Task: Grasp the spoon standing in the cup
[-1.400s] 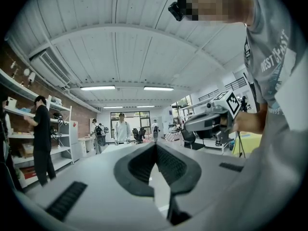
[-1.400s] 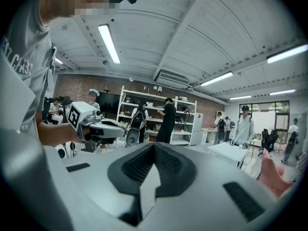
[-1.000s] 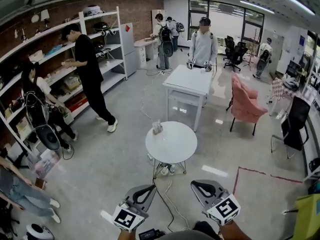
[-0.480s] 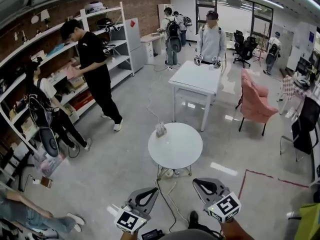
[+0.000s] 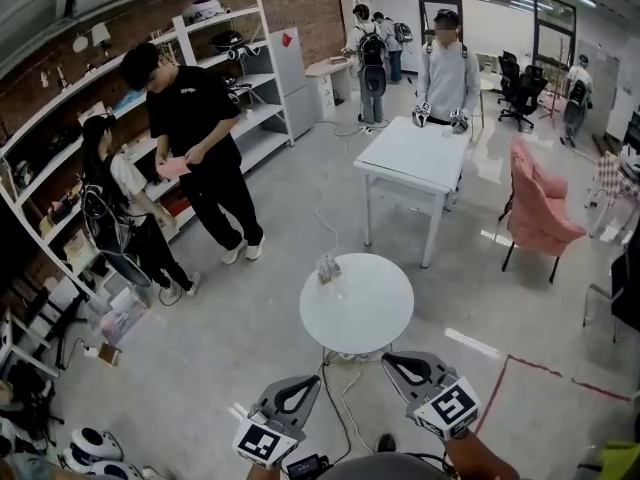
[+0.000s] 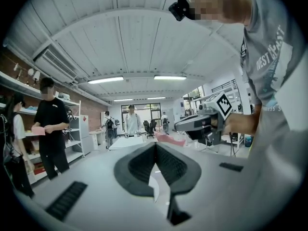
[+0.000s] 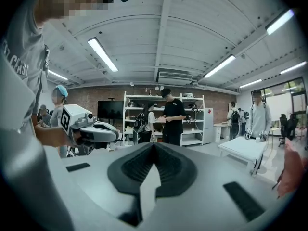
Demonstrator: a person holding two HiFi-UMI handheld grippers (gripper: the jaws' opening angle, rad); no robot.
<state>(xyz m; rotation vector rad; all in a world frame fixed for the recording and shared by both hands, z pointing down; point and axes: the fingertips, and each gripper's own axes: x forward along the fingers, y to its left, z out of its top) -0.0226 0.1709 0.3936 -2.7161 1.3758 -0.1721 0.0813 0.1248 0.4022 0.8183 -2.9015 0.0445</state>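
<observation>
A: Left gripper [image 5: 303, 384], how about the tongs?
B: Pressed tip to tip in the left gripper view, with nothing between. Held low in the head view, just left of centre, pointing up toward the round table [image 5: 385, 318].

A: And the right gripper [image 5: 396, 364]?
B: Likewise closed and empty in the right gripper view. Sits low and just right of centre in the head view, beside the other, close to the table's lower rim.

A: Where to look for the spoon [image 5: 326, 260]?
B: Standing in the cup [image 5: 328, 271], on the round table near its upper left rim, about mid-frame in the head view. Only a tiny upright sliver above the cup, hard to make out. Well apart from both grippers, across the bare tabletop.

A: Anything else around?
B: Higher in the frame, right of centre, a white rectangular table [image 5: 410, 158]. Off to the right, a pink chair [image 5: 540, 218]. Along the left, shelving [image 5: 250, 78], with a person in black [image 5: 200, 138] in front
</observation>
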